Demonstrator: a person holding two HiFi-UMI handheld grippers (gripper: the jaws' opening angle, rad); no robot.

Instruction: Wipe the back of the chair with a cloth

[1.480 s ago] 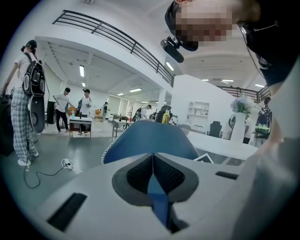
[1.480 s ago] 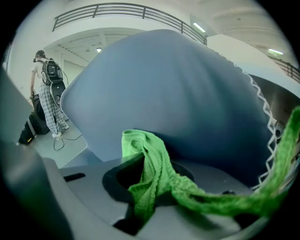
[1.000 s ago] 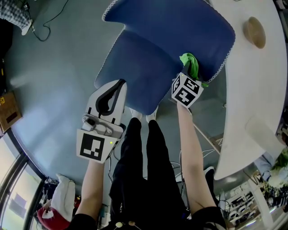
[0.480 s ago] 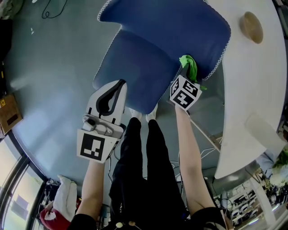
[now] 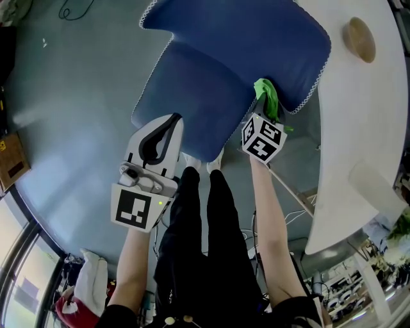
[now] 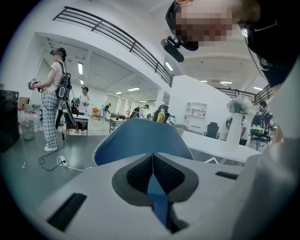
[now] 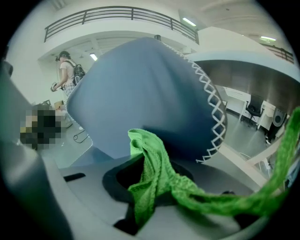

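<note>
A blue chair [image 5: 218, 70] with white edge stitching stands in front of me; its padded back [image 5: 243, 32] is at the top of the head view. My right gripper [image 5: 266, 110] is shut on a green cloth [image 5: 268, 95] and holds it against the right edge of the chair back. In the right gripper view the cloth [image 7: 157, 176] drapes from the jaws just below the chair back [image 7: 140, 89]. My left gripper [image 5: 168, 123] hovers over the seat's near edge, shut and with nothing in it. Over its closed tips [image 6: 152, 155] the chair [image 6: 138, 140] shows.
A curved white table [image 5: 359, 141] with a round wooden piece [image 5: 362, 41] runs close along the chair's right side. My legs in black trousers [image 5: 195, 237] are below the chair. A cable [image 5: 73, 9] lies on the grey floor. A person [image 6: 54, 96] stands far off.
The right gripper with the cloth has slid slightly toward me along the chair back's edge. The left gripper has stayed where it was.
</note>
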